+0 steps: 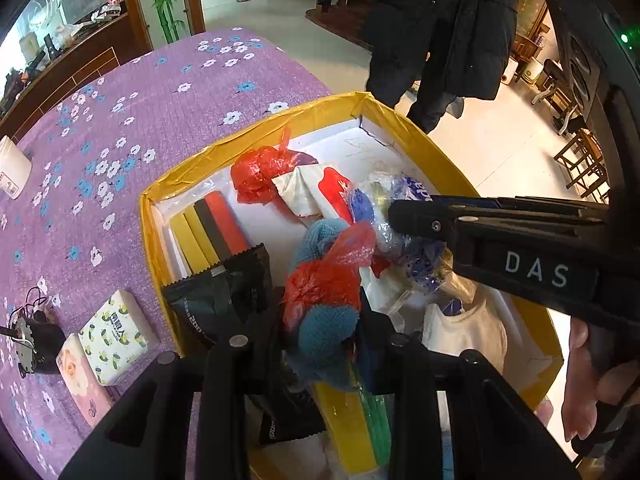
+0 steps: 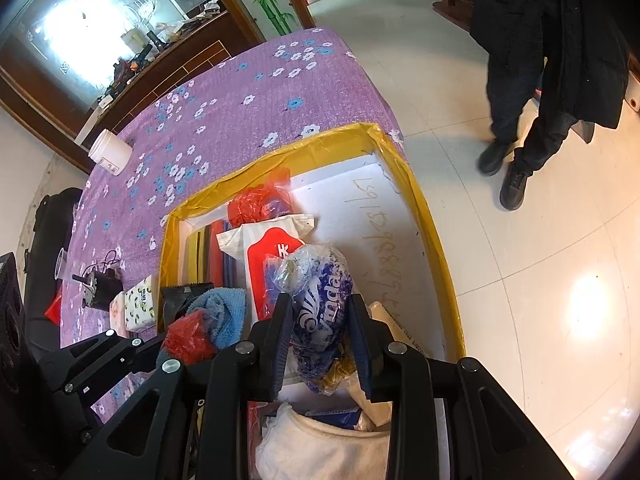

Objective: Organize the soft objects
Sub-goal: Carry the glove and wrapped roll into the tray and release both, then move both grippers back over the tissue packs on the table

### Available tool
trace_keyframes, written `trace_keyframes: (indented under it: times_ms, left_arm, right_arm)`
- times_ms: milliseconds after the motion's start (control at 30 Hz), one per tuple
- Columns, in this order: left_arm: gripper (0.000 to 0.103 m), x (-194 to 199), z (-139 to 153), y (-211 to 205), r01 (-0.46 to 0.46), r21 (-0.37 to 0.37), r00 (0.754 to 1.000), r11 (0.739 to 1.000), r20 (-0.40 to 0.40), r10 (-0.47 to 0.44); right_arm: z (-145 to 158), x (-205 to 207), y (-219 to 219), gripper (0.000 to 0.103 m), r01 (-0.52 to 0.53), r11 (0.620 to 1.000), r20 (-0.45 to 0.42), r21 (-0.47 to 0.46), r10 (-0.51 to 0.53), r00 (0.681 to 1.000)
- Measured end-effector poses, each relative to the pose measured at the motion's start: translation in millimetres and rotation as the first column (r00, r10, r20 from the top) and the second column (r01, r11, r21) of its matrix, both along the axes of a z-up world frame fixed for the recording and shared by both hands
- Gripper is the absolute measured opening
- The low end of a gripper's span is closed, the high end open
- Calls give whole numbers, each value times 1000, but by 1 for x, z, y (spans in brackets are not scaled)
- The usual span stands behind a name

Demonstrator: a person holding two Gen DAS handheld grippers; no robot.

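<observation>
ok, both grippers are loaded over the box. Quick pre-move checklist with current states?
1. Left gripper shut on the blue towel with red bag: ok.
2. Right gripper shut on the blue-printed plastic pack: ok.
3. Both loads over the yellow box: ok.
4. Grippers apart from each other: ok, but close.
5. Bare box floor at the far end for a drop: ok.
6. Loads lifted free of the items underneath: cannot tell.
</observation>
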State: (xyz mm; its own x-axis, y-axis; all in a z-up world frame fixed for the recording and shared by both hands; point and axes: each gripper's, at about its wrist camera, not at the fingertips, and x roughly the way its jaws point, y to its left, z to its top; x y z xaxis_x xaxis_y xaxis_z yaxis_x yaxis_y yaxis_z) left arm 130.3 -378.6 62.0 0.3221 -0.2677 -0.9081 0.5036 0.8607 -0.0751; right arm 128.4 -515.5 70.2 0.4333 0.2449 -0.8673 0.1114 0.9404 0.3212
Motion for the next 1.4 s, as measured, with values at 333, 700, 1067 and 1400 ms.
trace_keyframes:
  times_ms: [333, 700, 1067, 1400]
  left_arm:
    - [44, -8, 9, 4, -6, -10, 1000, 1000, 21, 6]
    - [47, -24, 27, 14, -12, -18, 998, 1000, 64, 13]
    - [49, -41, 45, 48, -63, -24, 992, 998, 105, 66]
    - [58, -54, 45, 111, -175, -23, 977, 984, 117, 177]
  right_arm:
    - [10, -7, -1, 36, 3, 1000, 11, -1, -3, 1000]
    - [33, -21, 7, 37, -2, 1000, 53, -6, 2, 999]
    - [48, -24, 41, 42, -66, 998, 79, 7, 66, 995]
    - [50, -15, 105, 44, -201, 979, 82, 18, 199, 977]
